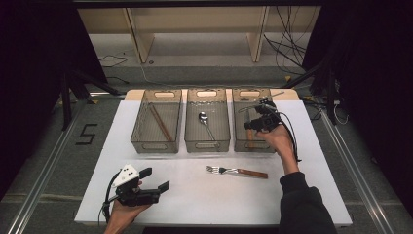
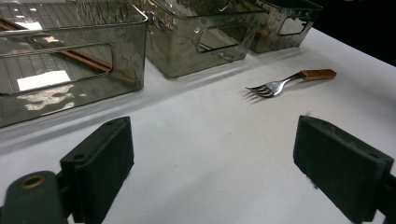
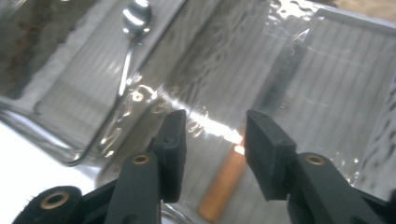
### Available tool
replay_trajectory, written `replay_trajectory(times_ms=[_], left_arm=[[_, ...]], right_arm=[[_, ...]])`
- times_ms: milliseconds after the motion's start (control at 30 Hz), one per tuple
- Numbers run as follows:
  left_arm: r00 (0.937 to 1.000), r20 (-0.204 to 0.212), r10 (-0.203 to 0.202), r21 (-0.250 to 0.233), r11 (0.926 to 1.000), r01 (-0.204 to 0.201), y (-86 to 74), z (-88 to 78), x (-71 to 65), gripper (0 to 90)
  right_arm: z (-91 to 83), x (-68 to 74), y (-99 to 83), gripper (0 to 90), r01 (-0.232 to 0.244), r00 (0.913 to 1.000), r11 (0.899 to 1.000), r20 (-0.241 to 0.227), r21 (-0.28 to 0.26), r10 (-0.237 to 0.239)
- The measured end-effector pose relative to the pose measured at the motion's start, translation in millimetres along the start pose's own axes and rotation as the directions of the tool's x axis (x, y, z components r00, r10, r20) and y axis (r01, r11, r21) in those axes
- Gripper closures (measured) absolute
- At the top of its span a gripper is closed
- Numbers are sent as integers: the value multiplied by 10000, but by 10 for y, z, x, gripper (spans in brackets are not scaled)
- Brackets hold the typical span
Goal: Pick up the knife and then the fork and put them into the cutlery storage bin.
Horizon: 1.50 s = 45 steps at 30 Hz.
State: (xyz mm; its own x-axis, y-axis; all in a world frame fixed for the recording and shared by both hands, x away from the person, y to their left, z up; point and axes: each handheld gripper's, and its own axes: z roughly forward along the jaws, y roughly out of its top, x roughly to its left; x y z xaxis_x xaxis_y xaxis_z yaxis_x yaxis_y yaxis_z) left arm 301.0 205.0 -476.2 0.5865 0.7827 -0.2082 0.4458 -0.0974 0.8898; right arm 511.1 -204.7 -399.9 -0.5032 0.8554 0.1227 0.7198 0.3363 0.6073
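My right gripper (image 1: pixel 250 124) (image 3: pixel 215 135) hangs over the right-hand clear bin (image 1: pixel 253 146), its jaws apart. A wooden-handled utensil (image 3: pixel 223 185) lies on the bin floor below the gap, and neither pad touches it. My left gripper (image 1: pixel 156 179) (image 2: pixel 210 144) rests low over the white table near the front left, its jaws wide apart around bare tabletop. A fork with a wooden handle (image 1: pixel 236 171) (image 2: pixel 286 82) lies on the table between the hands, tines pointing left in the high view.
Three clear bins stand in a row at the back. The left bin (image 1: pixel 152 146) holds brown chopsticks (image 1: pixel 159 122) (image 2: pixel 84 58). The middle bin (image 1: pixel 207 146) holds a metal spoon (image 1: pixel 204 120) (image 3: pixel 133 28). Dark floor and cables lie beyond the white table (image 1: pixel 195 200).
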Motion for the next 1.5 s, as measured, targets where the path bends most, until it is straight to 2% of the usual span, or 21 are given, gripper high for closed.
replay_trajectory(times_ms=[167, 267, 433, 600, 867, 1133, 1200, 1500], left_arm=[[10000, -4, -5, -6, 10000, 5, 0, -1, 1, 119], [10000, -10, 26, -11, 10000, -26, 1, -2, 3, 118], [10000, -6, 9, -9, 10000, -9, 0, -1, -1, 118], [10000, 1, 8, 3, 10000, -8, -2, 2, -3, 118], [10000, 15, 50, 36, 10000, -50, -2, 2, -3, 118], [10000, 14, 32, 36, 10000, -32, -6, 5, 2, 119], [10000, 1, 37, 54, 10000, -37, -7, 7, 4, 119], [10000, 42, 77, 31, 10000, -78, -4, 4, -9, 118]], right_arm=[[-55, 68, -13, 546, 274, 9996, 9996, -118, -102, -275], [-104, 107, -30, 521, 465, 9982, 9984, -360, -322, -476], [-200, 222, -82, 468, 1007, 9924, 9933, -645, -571, -1043], [-298, 353, -190, 405, 1598, 9810, 9839, -983, -798, -1673], [-409, 507, -328, 377, 2173, 9654, 9706, -1245, -1033, -2293], [-455, 626, -477, 358, 2591, 9515, 9592, -1406, -1131, -2736], [-468, 646, -525, 353, 2585, 9470, 9571, -1612, -1313, -2779], [-479, 744, -653, 322, 2880, 9323, 9505, -1924, -1166, -3061]])
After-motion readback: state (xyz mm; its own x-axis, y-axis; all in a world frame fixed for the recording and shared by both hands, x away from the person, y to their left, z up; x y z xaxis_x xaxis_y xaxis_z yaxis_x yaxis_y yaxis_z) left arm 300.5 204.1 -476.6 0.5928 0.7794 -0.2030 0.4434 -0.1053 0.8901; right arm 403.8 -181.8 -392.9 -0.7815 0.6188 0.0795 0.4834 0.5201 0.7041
